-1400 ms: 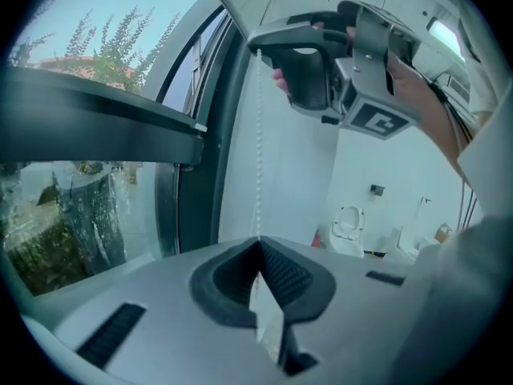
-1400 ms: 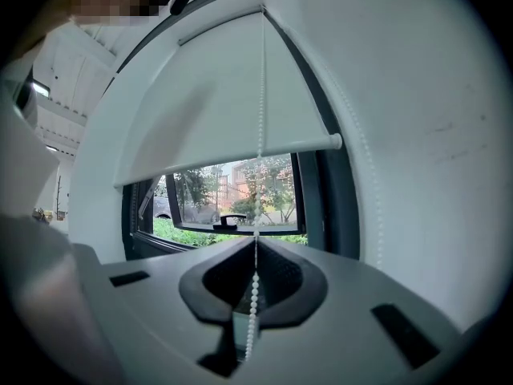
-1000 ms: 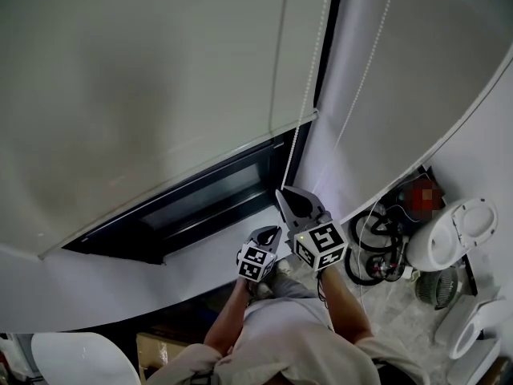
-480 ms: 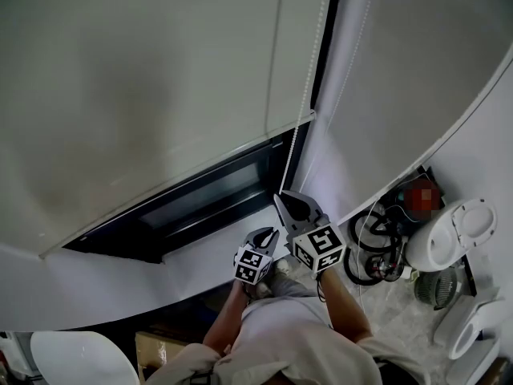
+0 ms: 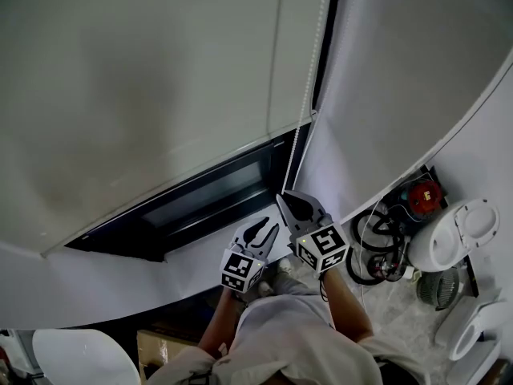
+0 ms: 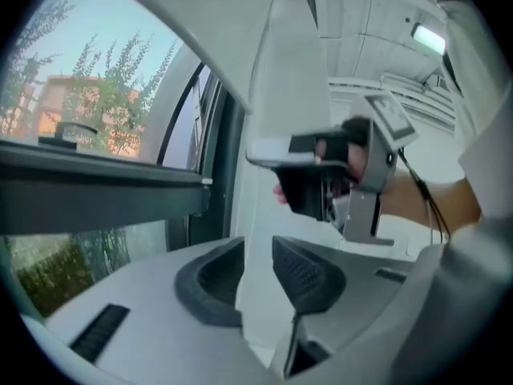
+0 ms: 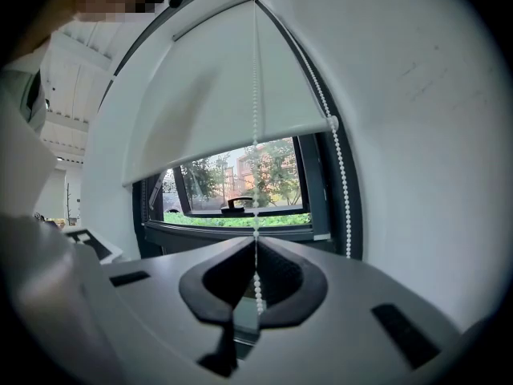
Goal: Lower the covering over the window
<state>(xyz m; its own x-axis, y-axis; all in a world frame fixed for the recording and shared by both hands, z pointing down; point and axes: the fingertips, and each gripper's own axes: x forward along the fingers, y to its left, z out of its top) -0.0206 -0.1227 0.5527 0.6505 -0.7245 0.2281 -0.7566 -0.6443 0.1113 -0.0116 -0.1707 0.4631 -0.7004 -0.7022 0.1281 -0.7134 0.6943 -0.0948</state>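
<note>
A white roller blind (image 5: 144, 95) hangs most of the way down over the dark-framed window (image 5: 200, 203), leaving a strip of glass below its bottom rail. Its white bead chain (image 5: 309, 79) runs down the window's right side. My right gripper (image 5: 282, 197) is shut on the chain's front strand (image 7: 256, 135), which passes between its jaws (image 7: 256, 251); the other strand (image 7: 337, 183) hangs free beside the frame. My left gripper (image 5: 260, 233) sits just left of it, below. Its jaws (image 6: 258, 251) have just been opening and nothing is between them. It faces the right gripper (image 6: 337, 175).
On the floor at the right lie coiled black cables (image 5: 377, 247), a red object (image 5: 425, 192), a round wire grille (image 5: 437, 285) and white rounded fixtures (image 5: 445, 235). A white wall (image 5: 401, 70) flanks the window's right side. The person's body fills the bottom centre.
The left gripper's jaws have parted, and it has risen towards the window and drifted slightly left. The right gripper has held still on the chain. The loose strand at the right has swung away.
</note>
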